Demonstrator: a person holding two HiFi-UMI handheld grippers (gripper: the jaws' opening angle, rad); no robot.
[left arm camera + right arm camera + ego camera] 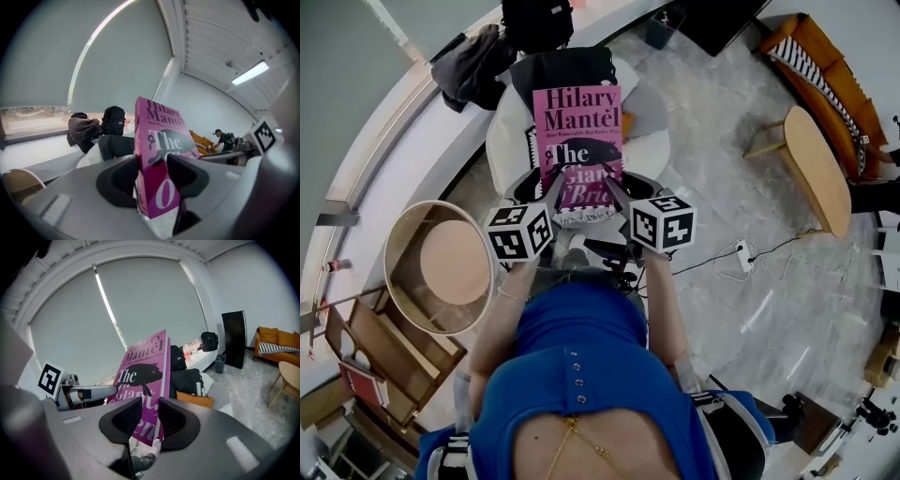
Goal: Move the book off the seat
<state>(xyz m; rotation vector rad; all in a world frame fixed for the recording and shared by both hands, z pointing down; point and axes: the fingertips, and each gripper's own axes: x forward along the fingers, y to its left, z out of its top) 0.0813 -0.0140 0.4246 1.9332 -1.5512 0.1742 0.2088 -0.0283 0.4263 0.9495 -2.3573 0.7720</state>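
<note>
Hilary Mantel paperback (577,131) stands upright, left gripper (152,169) clamped on its seven-o'clock corner, right gripper (149,416) on its five-o'clock corner.

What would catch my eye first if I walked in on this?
A bright pink book, held up at the centre of the head view above a white seat. The left tool and the right tool each clamp one lower side of it. Just below the book sit their black-and-white marker cubes.
</note>
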